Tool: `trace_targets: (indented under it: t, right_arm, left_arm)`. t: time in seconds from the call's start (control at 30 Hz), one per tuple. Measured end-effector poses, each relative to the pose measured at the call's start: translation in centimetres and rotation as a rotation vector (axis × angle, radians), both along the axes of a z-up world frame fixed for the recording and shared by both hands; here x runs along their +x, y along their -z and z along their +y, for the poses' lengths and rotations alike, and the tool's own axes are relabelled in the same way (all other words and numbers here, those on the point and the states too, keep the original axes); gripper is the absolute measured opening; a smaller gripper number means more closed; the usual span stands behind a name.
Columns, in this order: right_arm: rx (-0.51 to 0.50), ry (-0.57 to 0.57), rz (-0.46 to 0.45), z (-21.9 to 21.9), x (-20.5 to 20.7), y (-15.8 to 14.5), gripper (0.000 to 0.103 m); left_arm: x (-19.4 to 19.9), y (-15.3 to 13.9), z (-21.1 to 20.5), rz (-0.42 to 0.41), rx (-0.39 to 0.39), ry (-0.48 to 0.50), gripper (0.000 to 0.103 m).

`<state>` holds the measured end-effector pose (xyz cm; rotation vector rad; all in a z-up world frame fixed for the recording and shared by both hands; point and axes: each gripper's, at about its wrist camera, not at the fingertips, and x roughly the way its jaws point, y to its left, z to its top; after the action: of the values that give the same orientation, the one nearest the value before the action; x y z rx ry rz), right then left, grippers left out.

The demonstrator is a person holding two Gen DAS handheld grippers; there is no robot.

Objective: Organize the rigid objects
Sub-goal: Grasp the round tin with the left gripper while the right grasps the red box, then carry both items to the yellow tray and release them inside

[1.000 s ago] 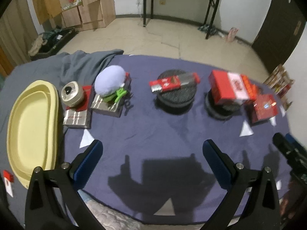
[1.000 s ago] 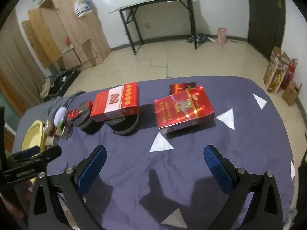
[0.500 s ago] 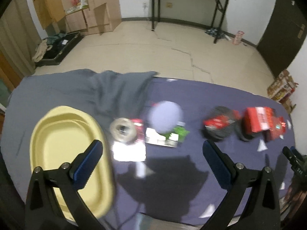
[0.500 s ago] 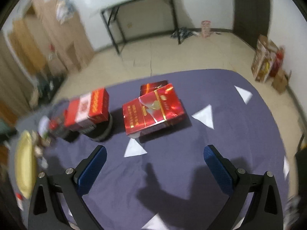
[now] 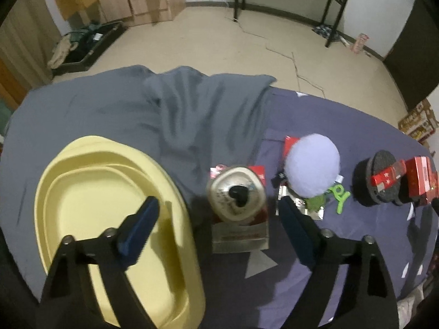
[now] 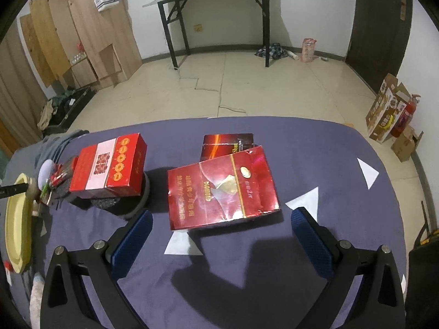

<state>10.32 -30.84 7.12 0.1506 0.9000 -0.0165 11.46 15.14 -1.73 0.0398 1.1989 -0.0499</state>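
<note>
A table (image 6: 315, 148) under a dark blue cloth carries a yellow tray (image 5: 82, 208) at its left end, a rumpled grey cloth (image 5: 203, 115) behind it, round black pads (image 5: 370, 181), a glossy red box (image 6: 222, 189) lying flat (slightly skewed), and white paper triangles (image 6: 304, 200) scattered about.

Glossy red cardboard box (image 6: 223, 189), matt yellow plastic tray (image 5: 82, 181), soft purple tablecloth (image 6: 315, 142), shiny metal tin (image 5: 236, 192)
</note>
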Motion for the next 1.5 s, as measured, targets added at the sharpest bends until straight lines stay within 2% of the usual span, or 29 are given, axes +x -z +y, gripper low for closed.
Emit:
trace_targets:
  t: [0.1, 0.17, 0.23, 0.33, 0.47, 0.67, 0.7, 0.73, 0.77, 0.83, 1.1, 1.27, 1.4, 1.5]
  right_arm:
    - [-0.044, -0.02, 0.0, 0.7, 0.7, 0.4, 0.103]
    - [-0.077, -0.028, 0.019, 1.5, 1.3, 1.0, 0.103]
    - [-0.08, -0.028, 0.039, 1.9, 1.8, 1.2, 0.103]
    - [-0.1, -0.029, 0.041, 2.3, 2.4, 1.1, 0.103]
    - [-0.106, -0.028, 0.074, 2.8, 3.5, 1.4, 0.103]
    - [-0.144, -0.044, 0.041, 3.2, 4.3, 1.2, 0.103]
    - [-0.15, -0.046, 0.038, 3.4, 4.4, 1.4, 0.102]
    - [-0.157, -0.047, 0.038, 3.5, 4.5, 1.7, 0.099]
    - [-0.163, -0.045, 0.036, 3.6, 4.5, 1.8, 0.093]
    - [-0.16, -0.033, 0.021, 3.8, 4.3, 2.0, 0.094]
    - [-0.155, 0.011, -0.061, 3.2, 1.0, 1.8, 0.092]
    - [-0.105, 0.015, -0.091, 2.5, -1.4, 1.7, 0.091]
    - [-0.082, -0.011, -0.135, 2.3, -4.2, -0.3, 0.091]
    - [-0.064, -0.08, -0.193, 4.0, -6.2, -2.8, 0.091]
  left_arm:
    - [0.1, -0.1, -0.3, 0.005, 0.0, 0.017, 0.081]
    - [0.3, -0.2, -0.3, 0.009, -0.009, 0.019, 0.075]
    - [1.0, 0.1, 0.0, 0.037, -0.011, 0.001, 0.072]
    - [1.5, 0.4, 0.3, 0.075, -0.037, -0.017, 0.072]
    - [1.6, 0.6, 0.1, 0.069, -0.025, -0.021, 0.072]
    - [2.1, 1.4, -0.1, 0.093, -0.043, -0.021, 0.072]
    - [2.2, 1.7, -0.2, 0.103, -0.046, -0.017, 0.069]
    - [2.4, 1.9, -0.2, 0.114, -0.051, -0.015, 0.055]
    - [2.5, 1.9, -0.1, 0.121, -0.073, -0.016, 0.053]
    - [2.6, 1.7, 0.3, 0.109, -0.099, -0.036, 0.053]
    - [1.8, 0.7, 1.5, 0.075, -0.12, -0.037, 0.053]
    - [0.8, -0.7, 2.5, 0.052, -0.163, -0.037, 0.052]
    - [-0.6, -3.1, 4.6, 0.009, -0.196, -0.05, 0.052]
    - [-1.3, -5.1, 6.9, -0.025, -0.241, -0.09, 0.052]
